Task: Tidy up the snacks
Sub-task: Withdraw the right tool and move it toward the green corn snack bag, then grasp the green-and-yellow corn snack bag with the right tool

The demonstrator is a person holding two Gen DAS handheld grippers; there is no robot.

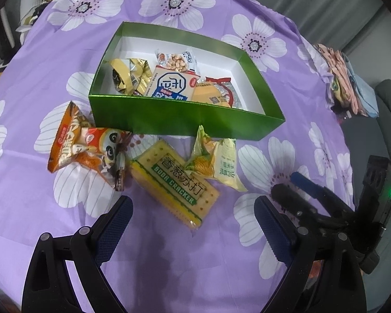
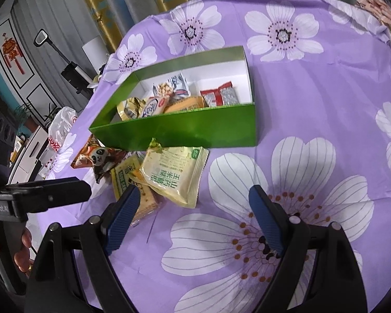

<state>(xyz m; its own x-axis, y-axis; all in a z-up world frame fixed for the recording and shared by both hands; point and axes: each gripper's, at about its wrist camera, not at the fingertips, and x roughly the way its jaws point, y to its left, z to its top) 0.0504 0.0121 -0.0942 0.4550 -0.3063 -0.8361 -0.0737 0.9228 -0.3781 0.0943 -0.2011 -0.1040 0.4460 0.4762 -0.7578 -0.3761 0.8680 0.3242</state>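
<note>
**Both tools wide open over 3 loose snacks**

The left tool gapes empty; just ahead lies the soda cracker pack, long axis running diagonally from far-left to near-right. The right tool is spread, gripping nothing, with the corn snack bag ahead-left. The green box sits beyond on the bench.

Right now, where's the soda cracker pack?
In the left wrist view, the soda cracker pack lies on the purple cloth in front of the green box, between the panda snack bag and the corn snack bag.
</note>
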